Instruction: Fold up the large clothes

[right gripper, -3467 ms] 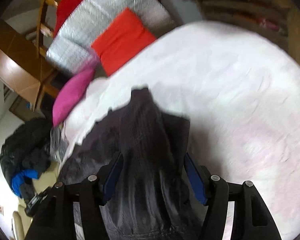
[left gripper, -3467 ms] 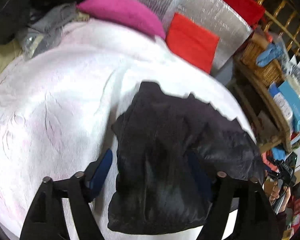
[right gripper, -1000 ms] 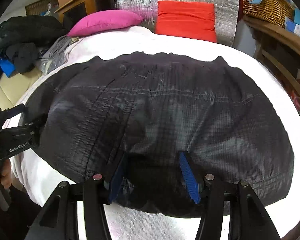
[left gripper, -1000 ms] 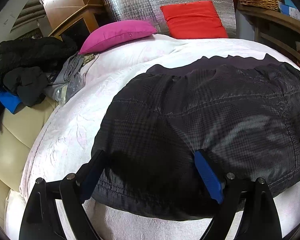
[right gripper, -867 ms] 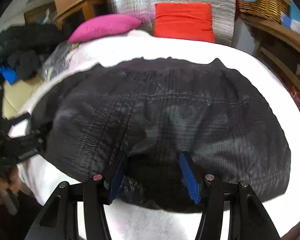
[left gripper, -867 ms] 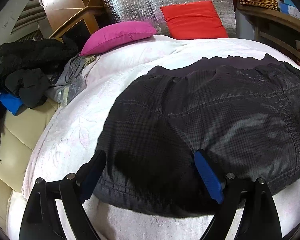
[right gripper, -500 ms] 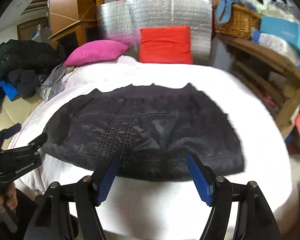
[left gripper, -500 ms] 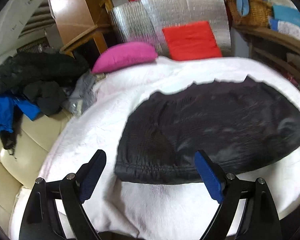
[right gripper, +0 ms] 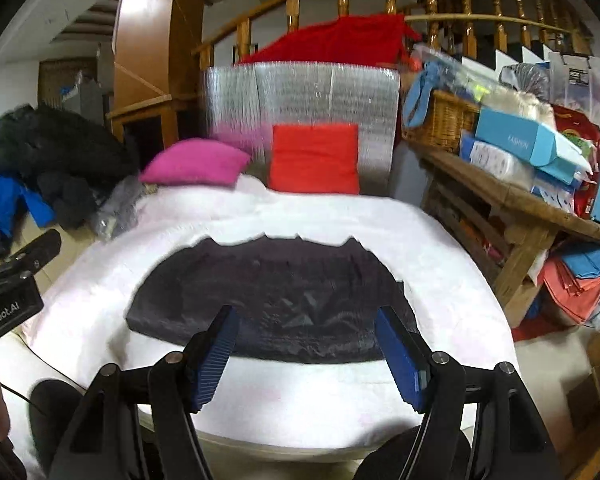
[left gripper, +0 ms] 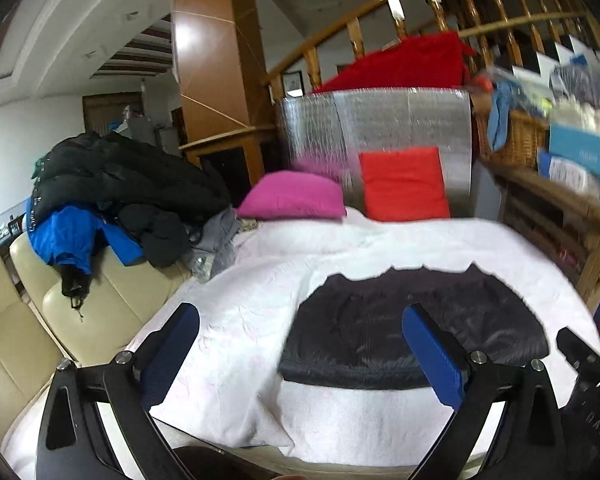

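From the left wrist camera I saw the left gripper (left gripper: 300, 344) with its jaws opening, already very wide, and nothing between the blue pads (left gripper: 172, 344); the folded black garment (left gripper: 412, 332) lay flat on the white bedcover (left gripper: 240, 312) at about four o'clock of the frame, apart from the fingers and below them. The pile of dark and blue clothes (left gripper: 112, 200) sat on the cream sofa (left gripper: 28, 320) at nine o'clock, with the pink pillow (left gripper: 296, 196) and red cushion (left gripper: 404, 184) at twelve. My worry from this view was the loose pile: if I swung toward it carelessly, a wide finger could snag a sleeve and drag several pieces off together. From the right wrist camera the right gripper (right gripper: 306, 352) stood with its jaws moderately wide and empty, and the garment (right gripper: 276, 296) lay at the centre of the frame, its near edge at six o'clock just beyond the pads, not touching them. The cluttered wooden shelf (right gripper: 512, 200) at three o'clock was close to the bed, so I judged a broad sweep of the right hand could knock the boxes (right gripper: 524, 148). I also judged the slippery, puffy fabric might spring open from its fold, since nothing was pinning it.
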`<state>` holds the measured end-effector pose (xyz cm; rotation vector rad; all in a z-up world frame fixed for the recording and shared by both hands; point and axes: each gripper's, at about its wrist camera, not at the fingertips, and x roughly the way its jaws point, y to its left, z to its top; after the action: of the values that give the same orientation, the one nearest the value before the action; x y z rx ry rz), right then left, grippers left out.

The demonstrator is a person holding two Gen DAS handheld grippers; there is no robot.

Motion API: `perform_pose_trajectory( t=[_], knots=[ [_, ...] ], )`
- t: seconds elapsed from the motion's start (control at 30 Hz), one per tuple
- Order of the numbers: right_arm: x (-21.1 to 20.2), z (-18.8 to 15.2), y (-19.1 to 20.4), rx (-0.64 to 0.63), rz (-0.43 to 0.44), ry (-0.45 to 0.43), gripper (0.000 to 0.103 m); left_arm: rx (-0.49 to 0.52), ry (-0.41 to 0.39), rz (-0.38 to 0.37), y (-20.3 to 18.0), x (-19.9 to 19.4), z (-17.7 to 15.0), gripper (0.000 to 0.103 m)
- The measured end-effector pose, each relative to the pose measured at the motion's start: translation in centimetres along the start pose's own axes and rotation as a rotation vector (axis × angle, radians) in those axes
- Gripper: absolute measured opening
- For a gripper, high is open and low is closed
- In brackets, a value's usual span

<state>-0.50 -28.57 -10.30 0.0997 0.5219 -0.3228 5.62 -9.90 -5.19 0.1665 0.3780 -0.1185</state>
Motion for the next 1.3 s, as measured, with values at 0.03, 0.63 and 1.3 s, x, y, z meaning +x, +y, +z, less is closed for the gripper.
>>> perform_pose_trajectory(
  t=[0.03, 0.63, 1.3],
  knots=[
    [-0.8, 0.2, 0.2, 0.006, 0.009, -0.015, 0.074, -0.007, -0.010, -0.003, 0.2, -0.8, 0.2, 0.101],
    [-2.0, 0.4, -0.3, 0.057, 0.005, -0.032, 0.075, 0.012, -0.047, -0.015, -0.4, -3.2, 0.5, 0.101],
    [-1.7, 0.4, -0.8, 0.068, 0.011, -0.027, 0.075, 0.012, -0.040, -0.007, -0.4, -3.1, 0.2, 0.101]
  ],
)
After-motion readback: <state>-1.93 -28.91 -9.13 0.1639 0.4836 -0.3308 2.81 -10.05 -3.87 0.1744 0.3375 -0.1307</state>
